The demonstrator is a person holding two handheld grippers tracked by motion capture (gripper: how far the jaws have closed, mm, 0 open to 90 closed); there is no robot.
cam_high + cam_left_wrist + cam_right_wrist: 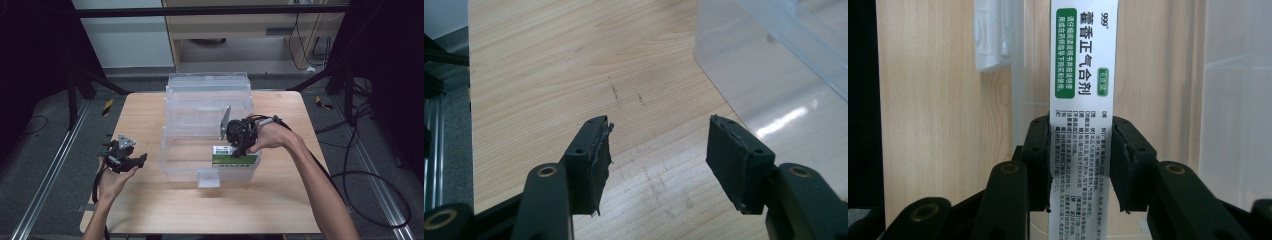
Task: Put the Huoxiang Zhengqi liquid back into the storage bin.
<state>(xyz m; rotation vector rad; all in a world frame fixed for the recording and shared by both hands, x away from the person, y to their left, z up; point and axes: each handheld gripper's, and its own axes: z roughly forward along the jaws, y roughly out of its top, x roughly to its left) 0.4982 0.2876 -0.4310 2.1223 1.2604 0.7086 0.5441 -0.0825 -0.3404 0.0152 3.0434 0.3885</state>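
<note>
Where the high view looks down on the light wooden table, my right gripper reaches into the clear rectangular plastic storage bin and sits on the white-and-green cardboard medicine box, near the bin's front right corner. That box lies with its long axis across the table, parallel to the front wall. My left gripper hovers outside the bin, well apart from the box, so my right hand is the nearer one.

Seen from the left gripper view, my left jaws stand wide apart over bare wood, holding nothing; the bin's wall lies just beyond them.

Seen from the right gripper view, my right jaws are closed on the box, pads pressed against its two long sides. Its long axis runs straight ahead along the jaws, the green-labelled end pointing away from me.
</note>
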